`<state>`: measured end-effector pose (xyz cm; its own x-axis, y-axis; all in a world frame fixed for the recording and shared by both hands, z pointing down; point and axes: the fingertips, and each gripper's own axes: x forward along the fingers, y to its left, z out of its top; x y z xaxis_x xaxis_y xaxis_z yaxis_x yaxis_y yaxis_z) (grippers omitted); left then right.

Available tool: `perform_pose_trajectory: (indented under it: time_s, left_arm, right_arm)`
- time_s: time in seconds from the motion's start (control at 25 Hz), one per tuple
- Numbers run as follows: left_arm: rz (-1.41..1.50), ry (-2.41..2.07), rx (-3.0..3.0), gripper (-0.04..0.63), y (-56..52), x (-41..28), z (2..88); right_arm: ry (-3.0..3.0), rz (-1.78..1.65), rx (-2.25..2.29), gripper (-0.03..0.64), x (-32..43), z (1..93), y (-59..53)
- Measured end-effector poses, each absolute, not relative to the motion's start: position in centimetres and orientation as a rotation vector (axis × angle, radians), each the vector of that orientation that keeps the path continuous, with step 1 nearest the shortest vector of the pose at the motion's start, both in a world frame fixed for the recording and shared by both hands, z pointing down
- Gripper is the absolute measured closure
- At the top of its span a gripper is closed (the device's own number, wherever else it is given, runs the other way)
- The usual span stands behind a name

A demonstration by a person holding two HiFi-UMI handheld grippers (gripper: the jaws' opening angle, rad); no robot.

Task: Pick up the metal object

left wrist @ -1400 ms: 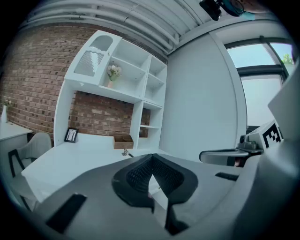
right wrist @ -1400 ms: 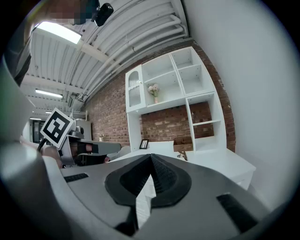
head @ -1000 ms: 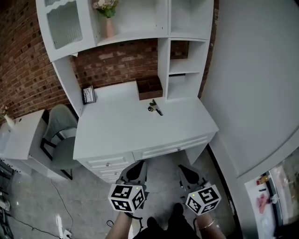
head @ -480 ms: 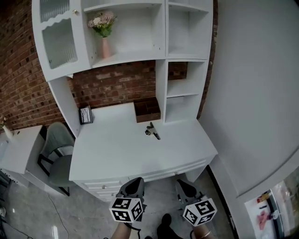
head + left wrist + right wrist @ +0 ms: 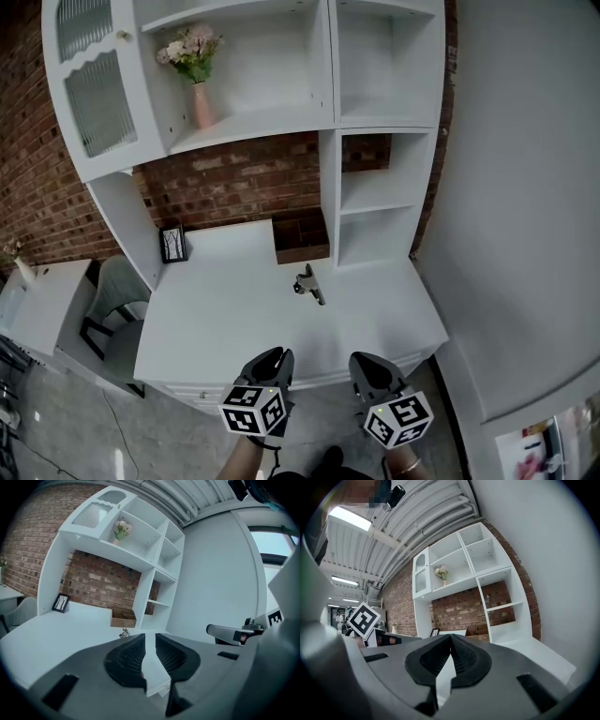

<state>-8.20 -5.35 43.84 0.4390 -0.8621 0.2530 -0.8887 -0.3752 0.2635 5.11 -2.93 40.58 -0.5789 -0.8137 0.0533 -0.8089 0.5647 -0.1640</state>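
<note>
The metal object (image 5: 308, 283), small and dark grey, lies on the white desk (image 5: 225, 323) just in front of a brown wooden box (image 5: 301, 242). The left gripper view shows it far off as a small shape (image 5: 124, 633) beyond the jaw tips. My left gripper (image 5: 272, 357) hovers at the desk's front edge. Its jaws are opening, with a narrow gap and nothing between them (image 5: 149, 635). My right gripper (image 5: 366, 362) hovers beside it, shut and empty, its tips meeting (image 5: 450, 635). Both are well short of the object.
A white hutch with open shelves (image 5: 380, 178) rises at the back of the desk, against a brick wall. A pink vase of flowers (image 5: 199, 94) stands on a shelf. A small picture frame (image 5: 172, 244) is at the desk's back left. A grey chair (image 5: 117, 300) stands left.
The desk has come nearer and lower in the head view. Both grippers have gone from over the floor to the desk's front edge. The metal object has not moved.
</note>
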Motion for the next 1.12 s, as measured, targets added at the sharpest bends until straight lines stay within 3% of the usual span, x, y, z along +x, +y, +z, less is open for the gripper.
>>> perform_pose_trajectory:
  time_s: [0.52, 1.12]
  left_arm:
    - [0.137, -1.482, 2.246, 0.476, -13.9, -8.3, 46.1]
    - [0.142, -1.339, 2.054, 0.446, -28.6, -8.9, 53.0]
  right_arm:
    - [2.752, -0.335, -1.400, 0.612, 5.8, 41.3, -9.2]
    - [2.782, -0.417, -1.514, 0.612, 3.8, 44.0, -22.6]
